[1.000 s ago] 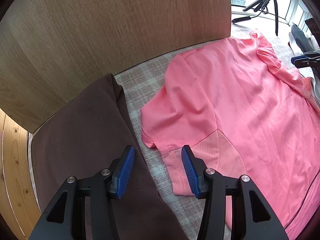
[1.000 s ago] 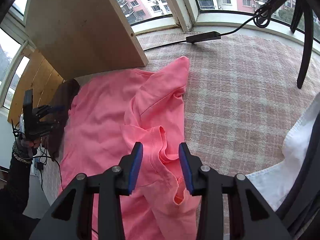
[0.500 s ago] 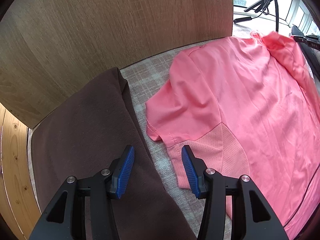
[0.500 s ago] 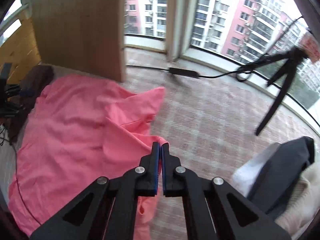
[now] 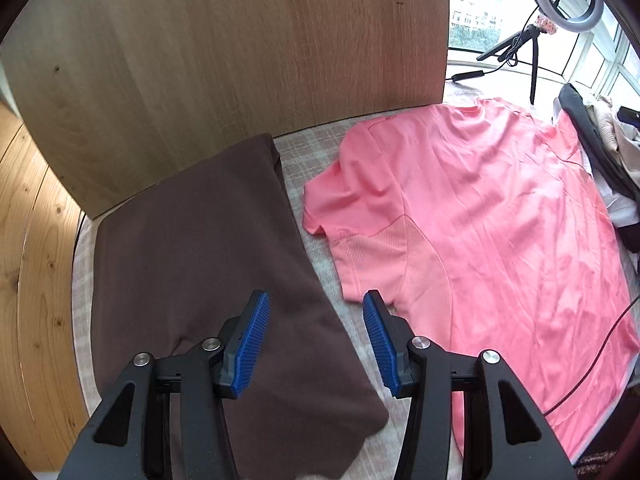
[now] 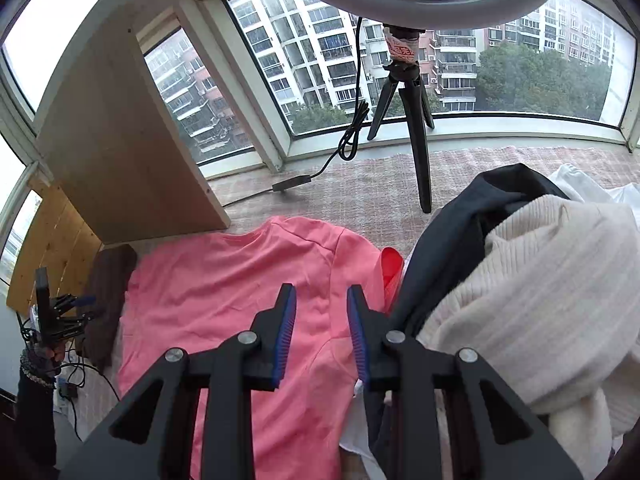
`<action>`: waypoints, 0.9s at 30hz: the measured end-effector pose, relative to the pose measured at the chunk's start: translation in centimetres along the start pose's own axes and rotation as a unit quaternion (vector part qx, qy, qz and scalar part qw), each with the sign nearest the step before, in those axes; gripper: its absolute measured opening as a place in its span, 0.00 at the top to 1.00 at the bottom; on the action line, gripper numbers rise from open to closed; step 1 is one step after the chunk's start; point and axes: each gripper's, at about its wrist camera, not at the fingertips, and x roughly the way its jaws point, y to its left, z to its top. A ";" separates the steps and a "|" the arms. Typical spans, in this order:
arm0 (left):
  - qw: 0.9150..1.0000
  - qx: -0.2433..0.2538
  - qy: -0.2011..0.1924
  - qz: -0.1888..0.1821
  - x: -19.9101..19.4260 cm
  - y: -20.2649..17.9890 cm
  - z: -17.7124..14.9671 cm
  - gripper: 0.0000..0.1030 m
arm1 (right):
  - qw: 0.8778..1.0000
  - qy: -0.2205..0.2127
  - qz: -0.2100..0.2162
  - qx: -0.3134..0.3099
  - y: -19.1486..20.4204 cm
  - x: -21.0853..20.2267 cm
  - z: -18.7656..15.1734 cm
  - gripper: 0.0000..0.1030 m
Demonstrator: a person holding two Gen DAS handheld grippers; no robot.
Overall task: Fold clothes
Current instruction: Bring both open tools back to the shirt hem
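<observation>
Pink shirt (image 5: 488, 216) lies flat under our right gripper (image 6: 321, 332), whose fingers are moving apart with nothing between them. Our left gripper (image 5: 316, 344) hangs with fingers apart and empty, above the edge of a folded brown cloth (image 5: 208, 264), the shirt beside its right finger.

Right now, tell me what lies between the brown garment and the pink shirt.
Only a bare strip of checked cloth separates the brown garment from the pink shirt; the left wrist view shows it.
</observation>
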 end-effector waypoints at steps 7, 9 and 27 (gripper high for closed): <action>1.000 -0.013 -0.001 -0.014 -3.6 0.4 -7.2 0.54 | 1.000 0.011 0.006 0.012 0.3 -9.2 -10.6 0.75; 1.000 -0.021 0.010 -0.018 -4.6 0.2 -9.7 0.54 | 0.999 0.027 -0.018 0.009 0.3 -10.9 -14.5 0.75; 0.989 -0.023 0.090 -0.112 -6.3 -10.4 -26.9 0.53 | 0.985 0.168 -0.037 -0.002 0.1 -6.1 -35.1 0.61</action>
